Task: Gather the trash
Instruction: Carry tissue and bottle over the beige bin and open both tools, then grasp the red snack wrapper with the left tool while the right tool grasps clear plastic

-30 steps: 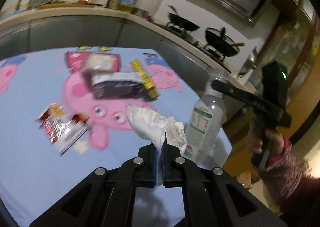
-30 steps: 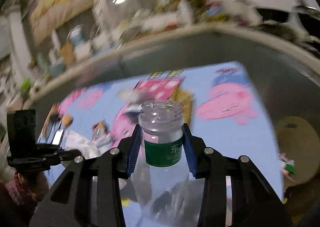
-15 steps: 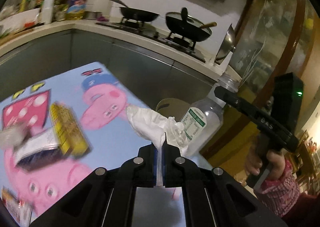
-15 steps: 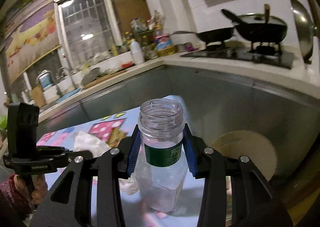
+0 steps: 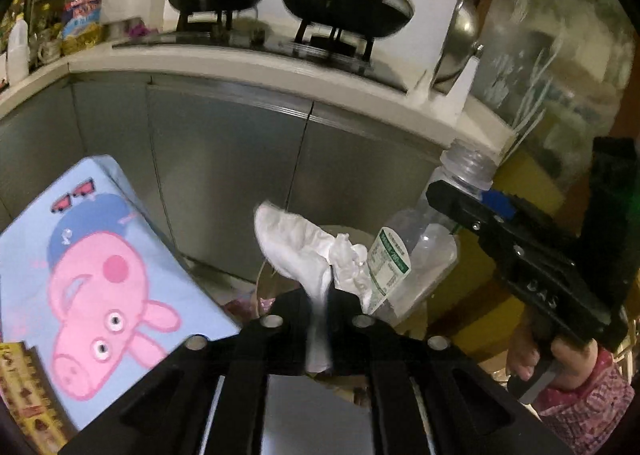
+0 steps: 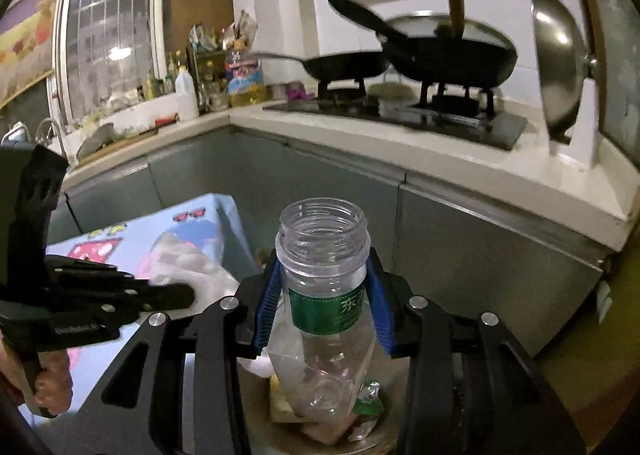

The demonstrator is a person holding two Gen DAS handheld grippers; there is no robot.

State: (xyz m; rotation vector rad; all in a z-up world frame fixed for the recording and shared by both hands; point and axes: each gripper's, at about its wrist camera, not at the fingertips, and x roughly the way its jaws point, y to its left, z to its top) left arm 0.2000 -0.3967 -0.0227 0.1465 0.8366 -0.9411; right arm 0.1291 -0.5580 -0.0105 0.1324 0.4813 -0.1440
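L tool (image 5: 320, 295) jaws just been opening, crumpled white tissue (image 5: 298, 251) still btwn them. R tool (image 6: 324, 291) clenched on clear capless plastic bottle (image 6: 324, 287), bin below at 6 o'clock.

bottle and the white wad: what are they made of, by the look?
Bottle: clear thin plastic, glossy; you can see through it, threaded neck, creased lower body, green printed label. White wad: probably tissue or paper napkin, matte, soft crumpled folds; thin cloth can't be ruled out.
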